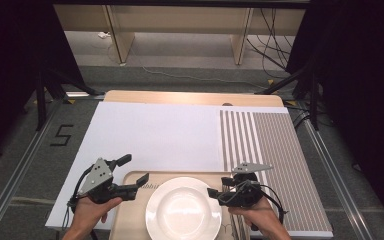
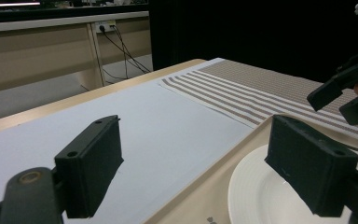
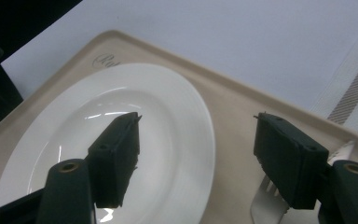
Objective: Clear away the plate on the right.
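Observation:
A white plate (image 1: 183, 209) lies on a beige tray (image 1: 130, 215) at the table's front edge. My left gripper (image 1: 136, 169) hovers over the tray's left end, just left of the plate, open with nothing between its jaws; in the left gripper view it (image 2: 196, 130) frames the plate (image 2: 261, 196) and the white mat. My right gripper (image 1: 219, 186) stands open above the plate's right rim. In the right gripper view its jaws (image 3: 198, 121) straddle the rim of the plate (image 3: 51, 140) without touching it. A metal fork (image 3: 261, 205) lies on the tray (image 3: 233, 107) beneath the right-hand jaw.
A white mat (image 1: 155, 135) covers the left and middle of the table. A brown-and-white striped placemat (image 1: 270, 150) covers the right side. Beyond the table's far edge are floor, cables and wooden desk legs. The right gripper (image 2: 333, 105) shows at the far right of the left gripper view.

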Motion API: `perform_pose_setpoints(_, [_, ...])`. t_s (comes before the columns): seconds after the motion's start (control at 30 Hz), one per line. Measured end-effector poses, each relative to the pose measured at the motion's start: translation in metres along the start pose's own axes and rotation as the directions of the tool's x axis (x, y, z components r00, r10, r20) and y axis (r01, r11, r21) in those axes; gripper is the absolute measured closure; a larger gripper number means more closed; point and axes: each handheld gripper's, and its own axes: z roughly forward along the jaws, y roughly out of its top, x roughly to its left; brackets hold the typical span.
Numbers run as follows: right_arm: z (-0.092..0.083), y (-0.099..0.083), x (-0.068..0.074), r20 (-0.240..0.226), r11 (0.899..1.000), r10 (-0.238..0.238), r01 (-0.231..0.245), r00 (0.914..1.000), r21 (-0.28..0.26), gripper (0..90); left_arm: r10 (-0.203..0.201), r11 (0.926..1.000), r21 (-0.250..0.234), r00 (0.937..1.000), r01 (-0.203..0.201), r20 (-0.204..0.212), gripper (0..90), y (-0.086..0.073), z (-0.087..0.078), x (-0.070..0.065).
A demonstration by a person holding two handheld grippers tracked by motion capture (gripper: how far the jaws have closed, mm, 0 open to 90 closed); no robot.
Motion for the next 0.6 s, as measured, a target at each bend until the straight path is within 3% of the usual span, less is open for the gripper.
perform_pose_setpoints(0.2, [-0.016, 0.002, 0.002, 0.042, 0.994, -0.032, 0.036, 0.9986, -0.103, 28.4, -0.006, 1.0000, -0.005, 0.9999, 0.006, 0.009, 17.3, -0.001, 0.001, 0.000])
perform_pose_setpoints(0.23, [-0.018, 0.002, 0.002, 0.061, 0.991, -0.040, 0.047, 0.9974, -0.122, 28.4, -0.005, 1.0000, -0.002, 0.9999, 0.005, 0.009, 17.3, -0.001, 0.001, 0.000])
perform_pose_setpoints(0.37, [-0.030, 0.002, 0.002, 0.052, 0.977, -0.040, 0.050, 0.9978, -0.205, 27.6, -0.006, 0.9999, 0.009, 1.0000, 0.006, 0.004, 17.3, -0.001, 0.001, 0.000])
perform_pose_setpoints(0.43, [-0.032, 0.001, 0.002, 0.079, 0.968, -0.046, 0.063, 0.9959, -0.243, 27.2, -0.005, 0.9999, 0.011, 1.0000, 0.005, 0.006, 17.3, -0.001, 0.001, 0.000])
perform_pose_setpoints(0.5, [-0.035, 0.001, 0.002, 0.080, 0.961, -0.049, 0.069, 0.9956, -0.266, 27.1, -0.006, 0.9999, 0.012, 1.0000, 0.006, 0.006, 17.3, -0.001, 0.001, 0.000])
perform_pose_setpoints(0.53, [-0.035, 0.000, 0.002, 0.103, 0.957, -0.063, 0.090, 0.9926, -0.277, 27.0, -0.006, 0.9999, 0.011, 1.0000, 0.006, 0.006, 17.3, -0.001, 0.001, 0.000])
perform_pose_setpoints(0.57, [-0.037, 0.000, 0.003, 0.117, 0.961, -0.069, 0.098, 0.9908, -0.259, 26.8, -0.006, 0.9999, 0.011, 1.0000, 0.006, 0.006, 17.3, -0.001, 0.001, 0.000])
perform_pose_setpoints(0.6, [-0.038, 0.000, 0.003, 0.132, 0.957, -0.074, 0.107, 0.9885, -0.268, 26.8, -0.007, 0.9999, 0.010, 1.0000, 0.007, 0.006, 17.3, -0.001, 0.001, 0.000])
